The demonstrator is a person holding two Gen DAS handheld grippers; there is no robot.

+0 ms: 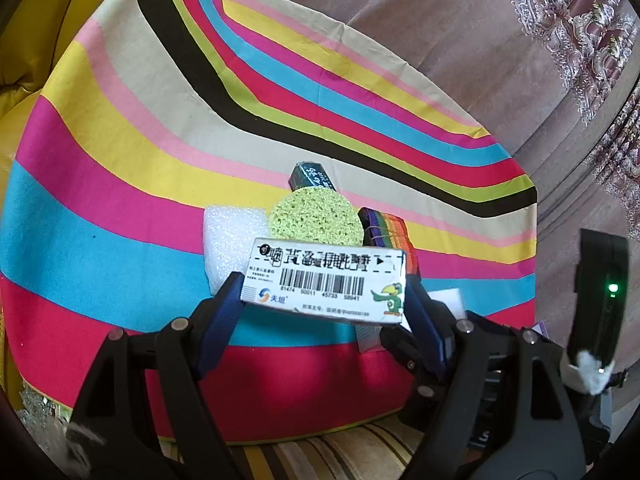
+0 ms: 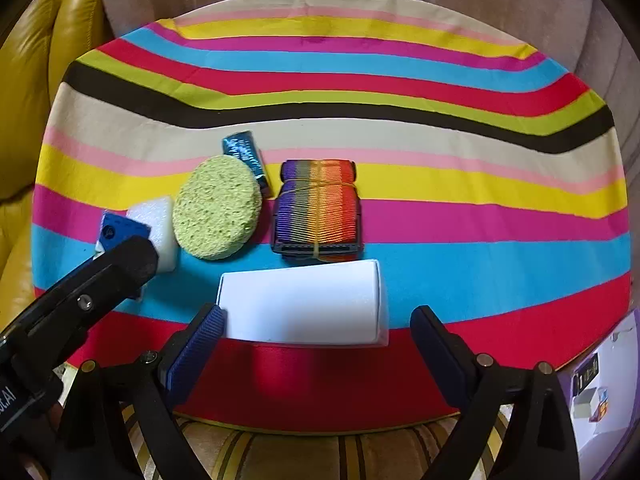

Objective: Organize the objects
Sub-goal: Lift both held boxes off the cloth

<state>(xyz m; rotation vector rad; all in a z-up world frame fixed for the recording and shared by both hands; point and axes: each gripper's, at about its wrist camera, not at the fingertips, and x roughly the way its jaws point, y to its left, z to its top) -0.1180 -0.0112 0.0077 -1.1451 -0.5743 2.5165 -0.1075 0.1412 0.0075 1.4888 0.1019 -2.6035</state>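
Left gripper [image 1: 324, 292] raised over striped cloth [image 1: 120, 200], pinching barcoded medicine box [image 1: 326, 280]; right gripper [image 2: 316, 340] low, level, spread around white box [image 2: 304, 306].

1. You hold a white carton [image 1: 326, 282] bearing a barcode; the digits beneath read roughly "81474 50011 45733 58941", though they are blurred.
2. Its lower left corner shows a blue-orange swirl logo with two Chinese characters.
3. Its large top-line Chinese print is too garbled to read.
4. Its lower right corner carries a green parrot cartoon.
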